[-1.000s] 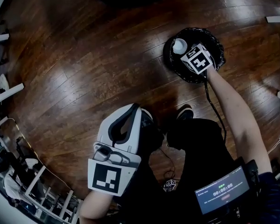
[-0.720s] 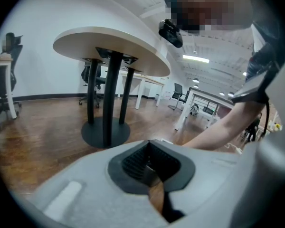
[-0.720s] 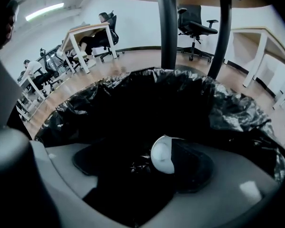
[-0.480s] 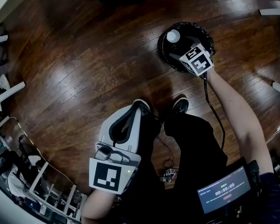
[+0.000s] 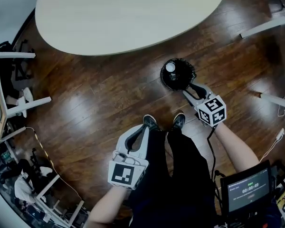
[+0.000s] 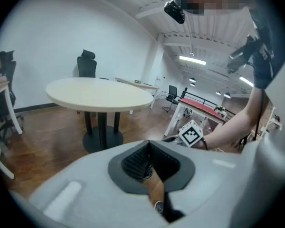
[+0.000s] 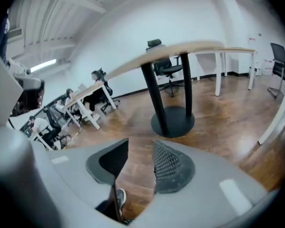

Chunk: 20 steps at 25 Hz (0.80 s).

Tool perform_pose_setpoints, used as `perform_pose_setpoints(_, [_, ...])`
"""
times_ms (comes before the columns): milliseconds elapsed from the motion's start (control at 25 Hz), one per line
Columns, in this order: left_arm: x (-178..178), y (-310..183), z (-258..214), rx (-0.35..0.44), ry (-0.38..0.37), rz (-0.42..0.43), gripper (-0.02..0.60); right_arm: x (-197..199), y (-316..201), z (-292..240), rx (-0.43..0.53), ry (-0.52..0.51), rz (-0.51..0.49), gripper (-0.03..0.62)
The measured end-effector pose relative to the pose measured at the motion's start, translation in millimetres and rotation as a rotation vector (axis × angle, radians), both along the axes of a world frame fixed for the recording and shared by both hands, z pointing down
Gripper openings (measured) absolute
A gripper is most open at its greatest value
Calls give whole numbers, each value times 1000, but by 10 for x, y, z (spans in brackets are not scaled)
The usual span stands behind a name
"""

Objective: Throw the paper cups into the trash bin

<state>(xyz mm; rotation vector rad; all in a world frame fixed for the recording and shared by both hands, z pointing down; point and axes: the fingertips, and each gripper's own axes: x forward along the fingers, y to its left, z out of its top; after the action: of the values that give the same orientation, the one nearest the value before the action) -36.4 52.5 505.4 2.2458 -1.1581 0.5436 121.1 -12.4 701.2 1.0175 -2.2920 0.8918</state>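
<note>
Paper cup [image 5: 170, 67] sits inside the black trash bin [image 5: 164, 80], right tongs [image 5: 191, 90] just beside it closing on nothing, left tongs [image 5: 138, 129] pressed together and empty, so the drop looks done and next comes finding another cup.

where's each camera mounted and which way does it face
Head view: on the person's head, facing steeply down at round table and trash bin holding a paper cup; legs, shoes, left gripper, right gripper show.
Left gripper view: on the left gripper, facing the table; shut, empty jaws, right forearm show.
Right gripper view: on the right gripper, facing the table's pedestal; its closing jaws, nothing between them, and a shoe show.
Shared: all three see the table.
</note>
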Motion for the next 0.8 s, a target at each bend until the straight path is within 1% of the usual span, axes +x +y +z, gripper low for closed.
perform_pose_setpoints(40, [8, -18, -156, 18, -5, 5, 5, 44, 32, -326, 25, -16, 32, 139])
perform_pose_setpoints(160, [-51, -64, -536, 94, -3, 5, 5, 126, 74, -1227, 127, -52, 118, 70])
perform_pose_setpoints(240, [-111, -56, -827, 134, 1, -11, 5, 137, 154, -1739, 180, -78, 157, 54])
perform_pose_setpoints(360, [-182, -124, -1204, 203, -10, -15, 5, 63, 178, -2392, 280, -104, 170, 44])
perform_pose_setpoints(440, [-266, -133, -1353, 221, -3, -25, 5, -63, 228, -2740, 335, -114, 167, 41])
perform_pose_setpoints(560, [-342, -90, -1531, 245, 22, -43, 5, -239, 304, -3165, 383, -148, 184, 41])
perform_pose_setpoints(680, [-322, -41, -1763, 297, 45, -41, 5, -334, 329, -3529, 415, -208, 228, 41])
perform_pose_setpoints(800, [-279, 16, -2003, 338, 76, -19, 5, -448, 344, -3825, 468, -221, 237, 31])
